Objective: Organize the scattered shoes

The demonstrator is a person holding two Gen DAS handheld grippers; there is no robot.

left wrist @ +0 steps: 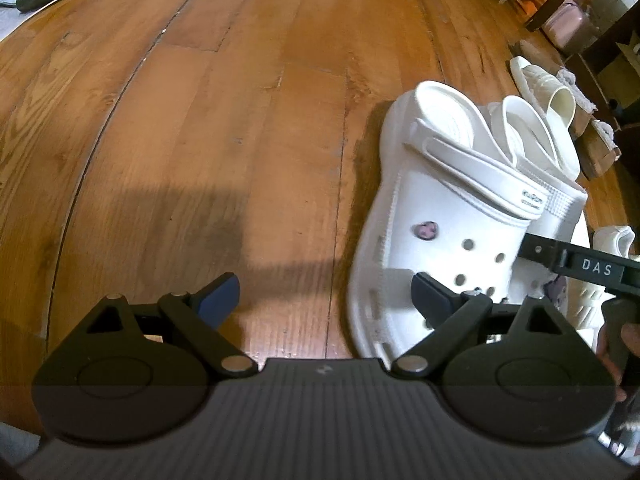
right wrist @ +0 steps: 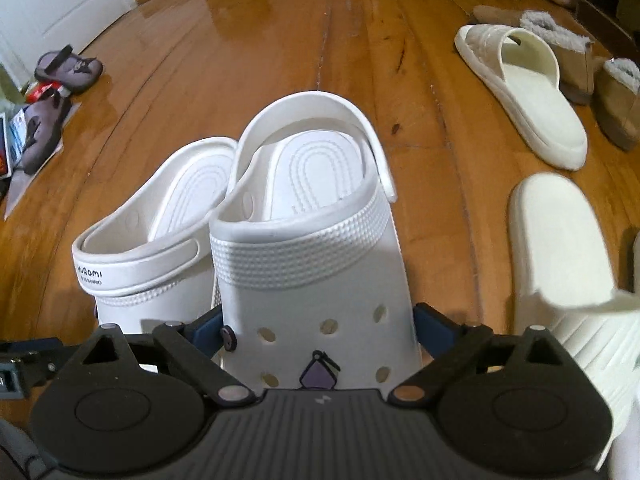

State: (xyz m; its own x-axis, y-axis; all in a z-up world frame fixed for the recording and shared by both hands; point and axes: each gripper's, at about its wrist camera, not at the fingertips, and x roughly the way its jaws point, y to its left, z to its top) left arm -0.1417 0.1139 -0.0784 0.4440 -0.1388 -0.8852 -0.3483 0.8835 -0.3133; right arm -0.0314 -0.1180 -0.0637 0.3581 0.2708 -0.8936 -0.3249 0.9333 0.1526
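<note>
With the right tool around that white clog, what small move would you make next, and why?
Probably lower the white perforated foam clog straight down and release: the right tool has it between its fingers, already beside its mate, the white strapped clog. The left tool is open over bare wooden floor.

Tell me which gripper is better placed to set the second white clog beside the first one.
Right. The right gripper already has its fingers on both sides of that clog, next to the first clog. The left gripper is open over bare floor.
</note>
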